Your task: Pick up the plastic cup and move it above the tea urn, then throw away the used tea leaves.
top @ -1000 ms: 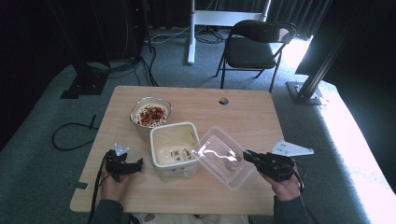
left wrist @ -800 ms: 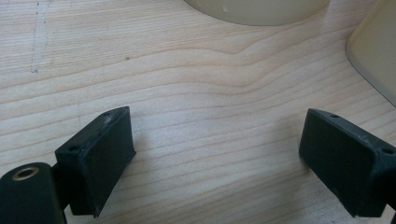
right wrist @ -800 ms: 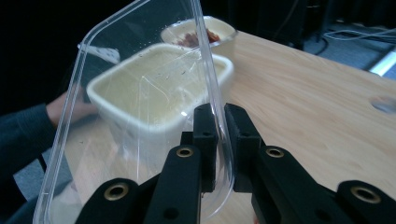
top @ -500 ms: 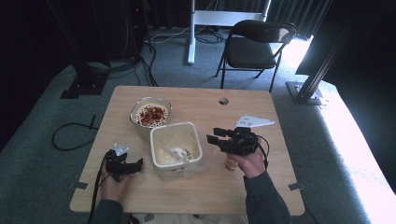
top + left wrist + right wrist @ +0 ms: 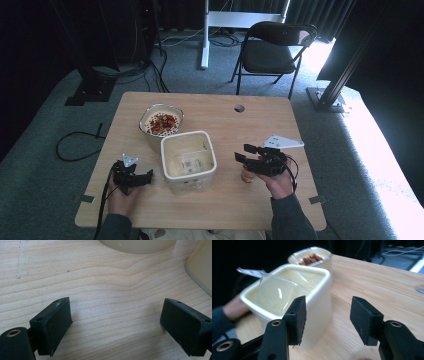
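The right gripper [image 5: 246, 153] hovered just right of the tub [image 5: 188, 161], its jaws apart and nothing between them; they had just been opening. In the right gripper view, a clear lid [image 5: 277, 293] lay tilted inside the tub [image 5: 317, 300], 1 edge resting against the rim. In the high view the lid was too faint to make out. The left gripper [image 5: 145, 176] rested low over the table [image 5: 220, 115] just left of the tub, its jaws wide apart over bare wood. Behind the tub, touching or nearly touching it, stood a bowl [image 5: 161, 122] holding something red. A small round brownish thing [image 5: 247, 176] sat on the table under the right hand [image 5: 278, 180].
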Available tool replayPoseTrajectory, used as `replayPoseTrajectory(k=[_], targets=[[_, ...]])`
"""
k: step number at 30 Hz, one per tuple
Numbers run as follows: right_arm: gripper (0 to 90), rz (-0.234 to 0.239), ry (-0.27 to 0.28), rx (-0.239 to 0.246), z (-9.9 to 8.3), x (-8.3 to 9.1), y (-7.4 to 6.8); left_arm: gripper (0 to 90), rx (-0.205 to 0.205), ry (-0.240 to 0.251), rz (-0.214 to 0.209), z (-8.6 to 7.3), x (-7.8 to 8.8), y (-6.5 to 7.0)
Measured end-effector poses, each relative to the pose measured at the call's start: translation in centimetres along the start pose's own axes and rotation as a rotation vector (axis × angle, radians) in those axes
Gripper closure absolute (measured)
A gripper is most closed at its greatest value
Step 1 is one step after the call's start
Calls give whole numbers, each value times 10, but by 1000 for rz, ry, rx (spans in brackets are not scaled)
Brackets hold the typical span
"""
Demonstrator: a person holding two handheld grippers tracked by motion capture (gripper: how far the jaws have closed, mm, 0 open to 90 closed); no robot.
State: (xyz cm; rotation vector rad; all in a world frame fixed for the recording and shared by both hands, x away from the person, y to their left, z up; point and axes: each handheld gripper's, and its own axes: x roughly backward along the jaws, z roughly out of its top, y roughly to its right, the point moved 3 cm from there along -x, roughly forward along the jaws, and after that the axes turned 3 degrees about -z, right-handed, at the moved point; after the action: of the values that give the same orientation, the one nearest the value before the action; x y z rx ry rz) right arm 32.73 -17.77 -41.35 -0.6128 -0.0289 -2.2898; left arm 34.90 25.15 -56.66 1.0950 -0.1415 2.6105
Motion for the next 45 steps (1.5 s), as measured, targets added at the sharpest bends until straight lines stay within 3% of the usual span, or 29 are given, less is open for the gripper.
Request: replayPoseTrajectory(k=[1,2,7,14,28,45], targets=[[452,0,0,0,0,0,0,107,0,0,0,0,0,0],[435,-42,-7,12,-8,3,6,107,1,1,0,0,0,0],[339,-151,-48,32,-29,7,20,107,0,0,0,0,0,0],[191,-218,-87,18,-58,-1,33,107,0,0,0,0,0,0],[147,-218,-92,-14,-93,-5,40,106,1,0,1,0,0,0],[138,-187,-43,0,-90,0,44,107,-7,0,-9,-3,3,3]])
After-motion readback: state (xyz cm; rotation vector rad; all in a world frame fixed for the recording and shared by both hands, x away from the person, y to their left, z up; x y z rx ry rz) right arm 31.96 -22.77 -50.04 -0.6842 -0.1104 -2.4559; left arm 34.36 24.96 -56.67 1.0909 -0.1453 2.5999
